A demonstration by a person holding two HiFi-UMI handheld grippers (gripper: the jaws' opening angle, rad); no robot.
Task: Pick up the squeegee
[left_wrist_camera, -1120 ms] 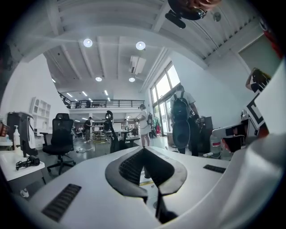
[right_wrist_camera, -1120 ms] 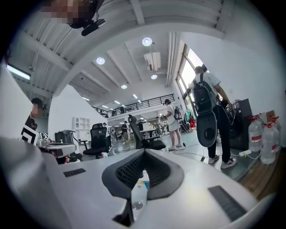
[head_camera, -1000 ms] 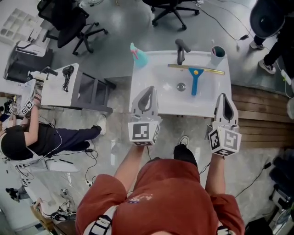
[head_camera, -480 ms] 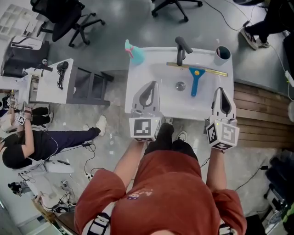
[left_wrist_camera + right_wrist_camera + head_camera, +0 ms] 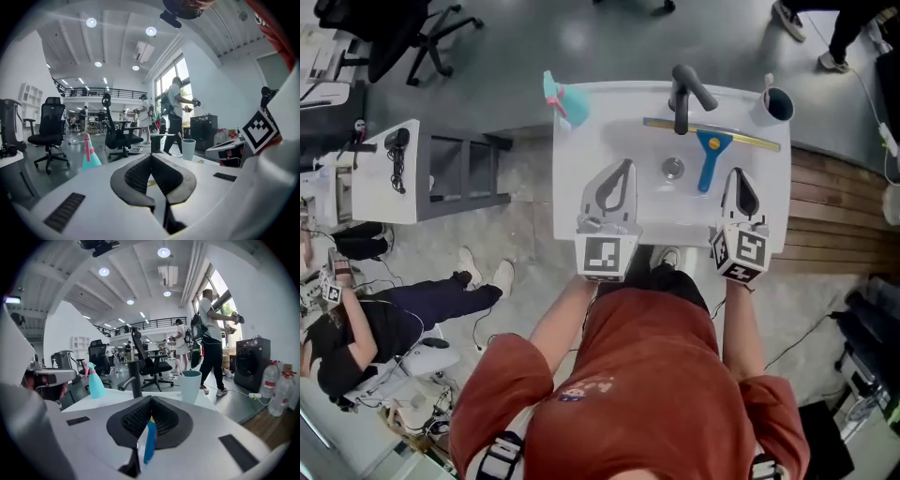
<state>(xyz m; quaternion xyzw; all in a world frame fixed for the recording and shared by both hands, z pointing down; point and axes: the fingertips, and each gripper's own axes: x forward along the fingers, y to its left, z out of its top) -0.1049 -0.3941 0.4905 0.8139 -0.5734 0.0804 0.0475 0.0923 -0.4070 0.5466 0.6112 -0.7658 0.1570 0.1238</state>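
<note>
The squeegee (image 5: pixel 708 161) lies in the white sink (image 5: pixel 581 187). Its blue handle points toward me and its yellow blade (image 5: pixel 722 134) lies crosswise by the faucet. My right gripper (image 5: pixel 740 174) hovers over the sink's near right part, just right of the handle's end, jaws shut and empty. In the right gripper view the blue handle (image 5: pixel 150 439) shows through the gap below the shut right gripper (image 5: pixel 151 400). My left gripper (image 5: pixel 622 169) is over the sink's near left part, also shut and empty; its tips meet in the left gripper (image 5: pixel 151 157) view.
A dark faucet (image 5: pixel 686 94) stands at the sink's back, a teal spray bottle (image 5: pixel 565 101) on the back left corner, a teal cup (image 5: pixel 776 103) on the back right. A drain (image 5: pixel 673 169) sits mid-basin. A small white table (image 5: pixel 384 173) stands left; wooden decking (image 5: pixel 834 206) lies right.
Both grippers have moved forward and down, from in front of the sink's near edge to over the basin. The right one has come close beside the squeegee handle. Both stayed shut.
</note>
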